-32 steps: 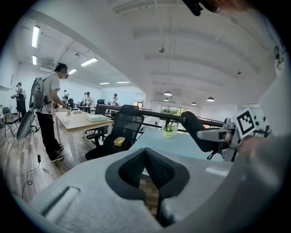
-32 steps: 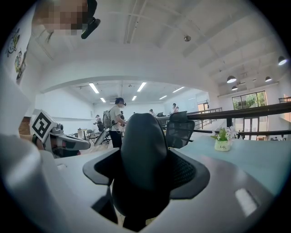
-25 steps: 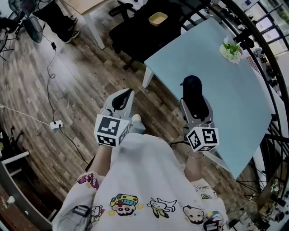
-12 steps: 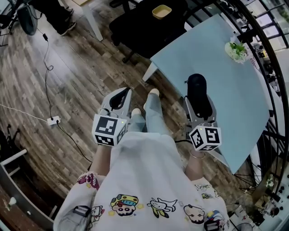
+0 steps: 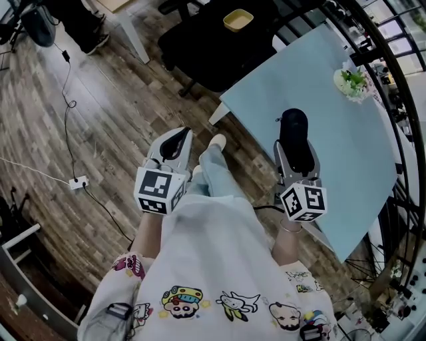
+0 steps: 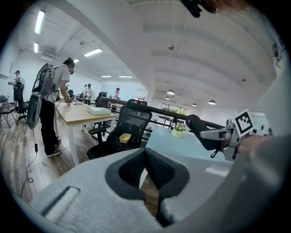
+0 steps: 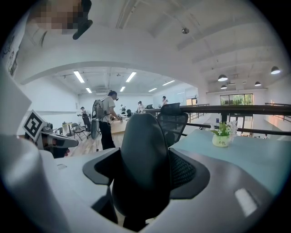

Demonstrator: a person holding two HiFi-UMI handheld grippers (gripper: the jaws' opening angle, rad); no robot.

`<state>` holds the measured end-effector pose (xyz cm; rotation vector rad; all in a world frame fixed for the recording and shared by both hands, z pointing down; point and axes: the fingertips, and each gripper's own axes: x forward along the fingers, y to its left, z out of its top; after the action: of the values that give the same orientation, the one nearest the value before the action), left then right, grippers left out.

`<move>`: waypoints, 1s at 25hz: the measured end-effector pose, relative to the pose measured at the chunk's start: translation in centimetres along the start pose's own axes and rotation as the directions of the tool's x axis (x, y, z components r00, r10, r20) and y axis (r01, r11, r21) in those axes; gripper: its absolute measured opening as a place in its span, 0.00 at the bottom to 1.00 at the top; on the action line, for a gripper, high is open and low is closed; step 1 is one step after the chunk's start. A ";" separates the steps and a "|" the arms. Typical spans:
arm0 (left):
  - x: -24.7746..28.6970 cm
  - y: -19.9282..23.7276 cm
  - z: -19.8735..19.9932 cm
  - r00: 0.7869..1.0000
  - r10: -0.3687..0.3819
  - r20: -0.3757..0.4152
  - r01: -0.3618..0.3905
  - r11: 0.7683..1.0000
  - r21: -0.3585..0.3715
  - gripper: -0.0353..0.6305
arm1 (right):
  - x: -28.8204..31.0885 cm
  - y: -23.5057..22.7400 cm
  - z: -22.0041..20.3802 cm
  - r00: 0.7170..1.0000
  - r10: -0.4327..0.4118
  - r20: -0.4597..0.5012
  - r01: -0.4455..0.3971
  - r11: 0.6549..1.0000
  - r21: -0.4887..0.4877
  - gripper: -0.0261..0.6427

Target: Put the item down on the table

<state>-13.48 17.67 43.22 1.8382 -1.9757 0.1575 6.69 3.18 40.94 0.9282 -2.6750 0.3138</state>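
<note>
A black, rounded, oblong item is clamped between the jaws of my right gripper, which is shut on it. It hangs in the air above the near-left edge of the light blue table. In the right gripper view the item stands upright and fills the gap of that gripper. My left gripper is over the wooden floor, left of the table. Its jaws are shut and hold nothing. The left gripper view also shows the item at the right.
A small white pot with a green plant stands on the table's far side. A black office chair with a yellow bowl is beyond the table's corner. A cable and power strip lie on the floor at the left. People stand at a wooden desk.
The person has stepped toward the table, and a leg now shows between the grippers. The right gripper still grips the black item. The left gripper stays shut.
</note>
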 end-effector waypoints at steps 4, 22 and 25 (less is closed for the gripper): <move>2.8 0.4 1.3 1.000 -0.011 -0.006 0.012 1.000 0.012 0.05 | 2.2 -2.1 0.5 1.000 -0.024 -0.005 0.024 1.000 0.020 0.55; 21.2 -0.6 12.3 0.986 -0.163 -0.021 0.164 0.981 0.107 0.05 | 11.5 -16.0 6.0 0.982 -0.188 -0.022 0.189 0.978 0.093 0.55; 23.4 -1.1 13.8 0.983 -0.182 -0.025 0.183 0.974 0.130 0.05 | 12.4 -17.2 6.7 0.981 -0.196 -0.014 0.196 0.974 0.109 0.55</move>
<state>-16.25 -9.13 39.67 2.0859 -1.8141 0.2481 6.89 -19.07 40.81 1.2131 -2.5579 0.4210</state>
